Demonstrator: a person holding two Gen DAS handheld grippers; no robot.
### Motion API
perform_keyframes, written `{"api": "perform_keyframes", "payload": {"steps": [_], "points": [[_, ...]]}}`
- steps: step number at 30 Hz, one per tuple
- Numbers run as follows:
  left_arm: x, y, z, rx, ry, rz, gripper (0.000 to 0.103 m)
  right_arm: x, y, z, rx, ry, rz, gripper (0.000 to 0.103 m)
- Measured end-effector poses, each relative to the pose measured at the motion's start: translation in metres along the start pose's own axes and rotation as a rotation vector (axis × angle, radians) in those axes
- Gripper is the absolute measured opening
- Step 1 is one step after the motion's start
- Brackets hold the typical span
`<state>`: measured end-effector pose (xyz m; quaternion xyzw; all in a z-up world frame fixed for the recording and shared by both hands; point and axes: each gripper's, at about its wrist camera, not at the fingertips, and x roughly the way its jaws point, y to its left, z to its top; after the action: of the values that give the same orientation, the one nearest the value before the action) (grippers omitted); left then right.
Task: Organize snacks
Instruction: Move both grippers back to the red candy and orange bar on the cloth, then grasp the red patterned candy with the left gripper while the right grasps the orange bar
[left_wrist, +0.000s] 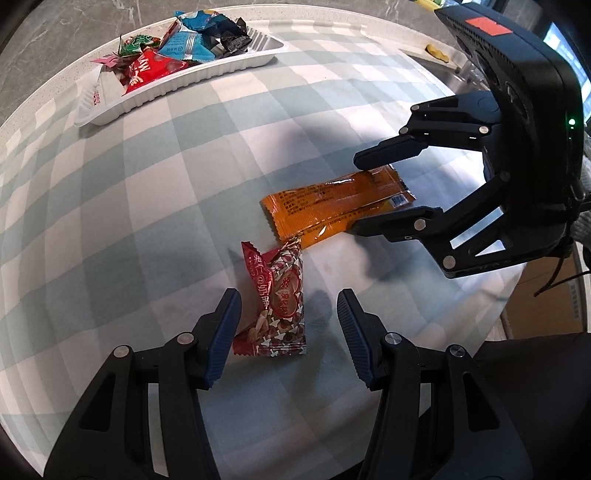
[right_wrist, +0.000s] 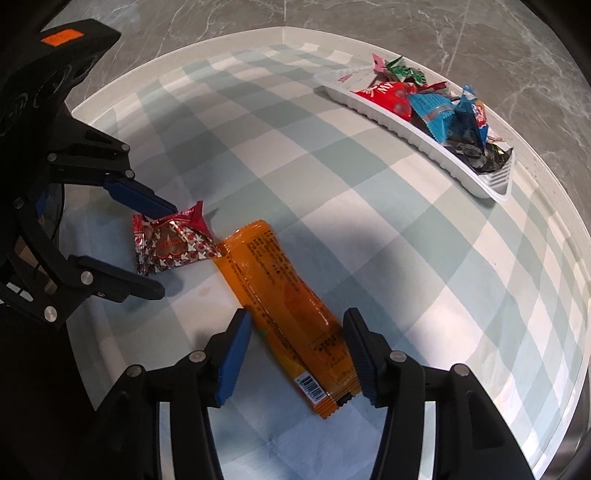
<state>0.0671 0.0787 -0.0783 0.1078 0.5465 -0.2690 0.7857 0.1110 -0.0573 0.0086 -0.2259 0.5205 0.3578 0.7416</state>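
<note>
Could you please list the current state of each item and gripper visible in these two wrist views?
Left gripper: open, fingers either side of the red snack packet, not pressing it.
Right gripper: open, fingers straddling the orange snack bar.
Red snack packet: sealed, lying on the checked cloth.
Orange snack bar: sealed, lying flat, one end meeting the red packet.
White tray: holds several wrapped snacks.
Checked cloth: spread flat.

The left gripper (left_wrist: 288, 314) points steeply down, its jaws apart, neither pad pressing on anything. The right gripper (right_wrist: 297, 341), at about two o'clock from it, also tilts steeply down with jaws apart, its pads clear of contact.
</note>
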Motion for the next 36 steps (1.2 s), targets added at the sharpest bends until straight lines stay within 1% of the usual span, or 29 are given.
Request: {"api": "perform_keyframes", "payload": {"steps": [3, 11, 15, 16, 18, 22, 23, 24, 26, 30, 36], "points": [[0.003, 0.001, 0.000, -0.005, 0.005, 0.006, 0.052, 0.001, 0.003, 0.000, -0.021, 0.008, -0.004, 0.056], [0.006, -0.001, 0.002, 0.003, 0.007, 0.024, 0.052, 0.003, -0.002, 0.000, 0.005, 0.017, 0.029, 0.056], [0.007, -0.001, 0.002, 0.009, 0.004, 0.031, 0.052, 0.003, -0.002, 0.001, 0.007, 0.021, 0.030, 0.055], [0.007, -0.002, 0.001, 0.013, 0.003, 0.035, 0.052, 0.003, -0.002, 0.000, 0.007, 0.020, 0.031, 0.054], [0.006, -0.003, 0.001, 0.015, 0.000, 0.038, 0.052, 0.002, -0.002, 0.000, 0.003, 0.020, 0.033, 0.045], [0.006, -0.001, 0.000, 0.002, -0.006, 0.035, 0.052, 0.002, -0.001, 0.001, -0.001, 0.024, 0.031, 0.038], [0.006, -0.001, 0.001, 0.001, -0.007, 0.035, 0.051, 0.001, -0.002, 0.000, 0.003, 0.023, 0.033, 0.036], [0.005, -0.001, 0.001, 0.000, -0.009, 0.039, 0.048, 0.001, -0.002, 0.000, 0.006, 0.021, 0.033, 0.033], [0.004, 0.001, -0.001, -0.009, -0.014, 0.042, 0.044, 0.000, -0.003, -0.001, 0.012, 0.019, 0.033, 0.031], [0.002, 0.003, 0.000, -0.019, -0.020, 0.040, 0.033, 0.000, -0.006, -0.002, 0.031, 0.014, 0.038, 0.029], [0.000, 0.003, -0.001, -0.024, -0.029, 0.034, 0.028, -0.003, -0.010, -0.005, 0.077, 0.002, 0.064, 0.028]]}}
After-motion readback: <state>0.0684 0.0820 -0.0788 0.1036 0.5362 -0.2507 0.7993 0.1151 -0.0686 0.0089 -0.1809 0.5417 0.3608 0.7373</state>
